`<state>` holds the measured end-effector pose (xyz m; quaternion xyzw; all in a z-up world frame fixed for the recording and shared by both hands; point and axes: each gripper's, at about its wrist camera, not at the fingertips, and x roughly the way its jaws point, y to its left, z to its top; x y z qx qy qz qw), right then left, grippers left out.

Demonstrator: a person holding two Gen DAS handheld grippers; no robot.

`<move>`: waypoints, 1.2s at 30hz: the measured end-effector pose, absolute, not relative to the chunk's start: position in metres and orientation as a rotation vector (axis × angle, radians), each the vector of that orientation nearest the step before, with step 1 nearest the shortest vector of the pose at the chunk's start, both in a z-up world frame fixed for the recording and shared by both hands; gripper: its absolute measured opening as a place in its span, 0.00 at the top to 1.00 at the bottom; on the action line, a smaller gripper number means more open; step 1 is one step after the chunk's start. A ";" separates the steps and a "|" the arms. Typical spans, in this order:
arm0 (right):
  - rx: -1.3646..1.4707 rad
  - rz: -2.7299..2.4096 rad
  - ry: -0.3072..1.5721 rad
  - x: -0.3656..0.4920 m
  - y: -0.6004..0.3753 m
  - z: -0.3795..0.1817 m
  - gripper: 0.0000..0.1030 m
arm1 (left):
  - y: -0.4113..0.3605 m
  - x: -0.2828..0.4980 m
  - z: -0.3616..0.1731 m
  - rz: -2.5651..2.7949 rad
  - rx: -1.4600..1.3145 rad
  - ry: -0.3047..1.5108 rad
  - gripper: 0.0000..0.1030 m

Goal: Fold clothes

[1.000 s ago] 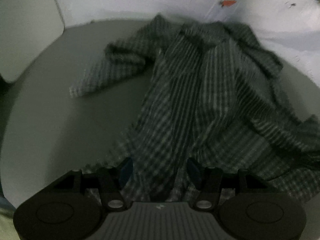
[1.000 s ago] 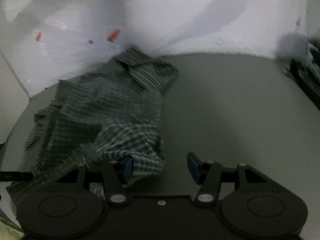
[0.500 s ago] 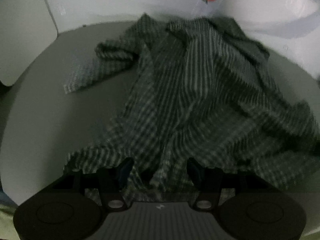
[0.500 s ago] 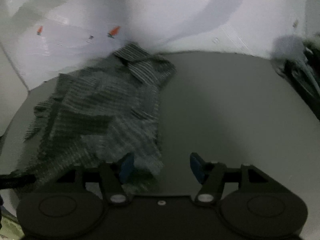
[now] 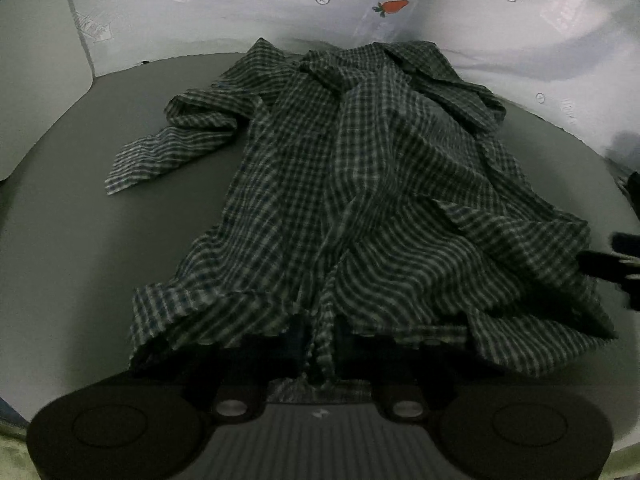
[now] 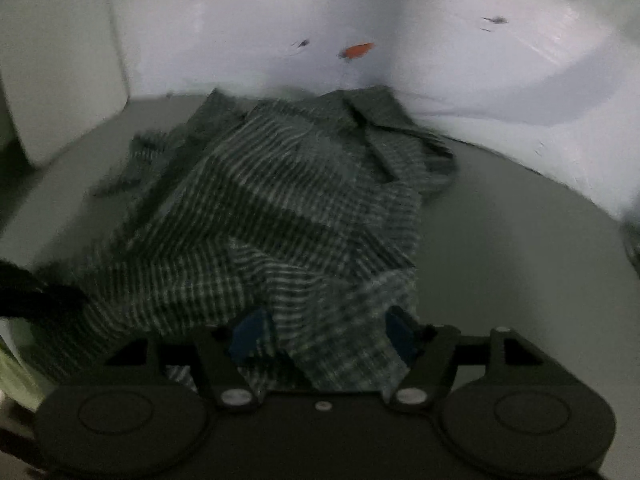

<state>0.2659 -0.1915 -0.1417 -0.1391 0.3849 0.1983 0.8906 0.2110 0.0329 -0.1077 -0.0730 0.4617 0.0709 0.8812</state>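
- Left wrist view: the checked shirt (image 5: 360, 200) on the grey table (image 5: 100, 260) now drapes over the left gripper (image 5: 320, 344), hiding its fingers; jaw state cannot be told.
- Right gripper (image 6: 320, 336) has moved leftward; hem bunches between its wide jaws, grip unclear through blur.

Dark green-and-white checked shirt (image 5: 360, 184) fills mid-frame on a plain grey table (image 5: 100, 248); white backdrop (image 5: 280, 12) up top carries orange carrots; black gripper (image 6: 320, 340) shows blue pads (image 6: 248, 334).
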 end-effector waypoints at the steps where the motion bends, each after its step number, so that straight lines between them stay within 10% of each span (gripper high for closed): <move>1: -0.331 0.400 0.811 0.271 -0.184 -0.150 0.31 | 0.034 0.209 -0.106 0.148 -0.158 0.960 0.86; 4: -0.451 0.352 0.853 0.284 -0.173 -0.177 0.46 | 0.038 0.202 -0.103 0.151 -0.189 0.959 0.88; 6: -0.456 0.341 0.889 0.286 -0.177 -0.186 0.95 | 0.040 0.197 -0.102 0.155 -0.210 0.963 0.90; 16: -0.245 0.076 1.038 0.265 -0.270 -0.181 0.96 | 0.050 0.177 -0.116 0.115 -0.310 1.069 0.85; 19: -0.157 0.051 1.072 0.268 -0.284 -0.175 0.91 | 0.069 0.183 -0.109 0.124 -0.332 1.044 0.68; 24: -0.049 0.037 0.996 0.271 -0.276 -0.137 0.46 | 0.116 0.199 -0.090 0.191 -0.348 0.962 0.37; 29: 0.056 0.089 0.804 0.276 -0.241 -0.110 0.00 | 0.163 0.214 -0.072 0.257 -0.363 0.879 0.27; 36: 0.052 0.221 0.821 0.302 -0.167 -0.178 0.00 | 0.240 0.271 -0.096 0.360 -0.372 0.868 0.26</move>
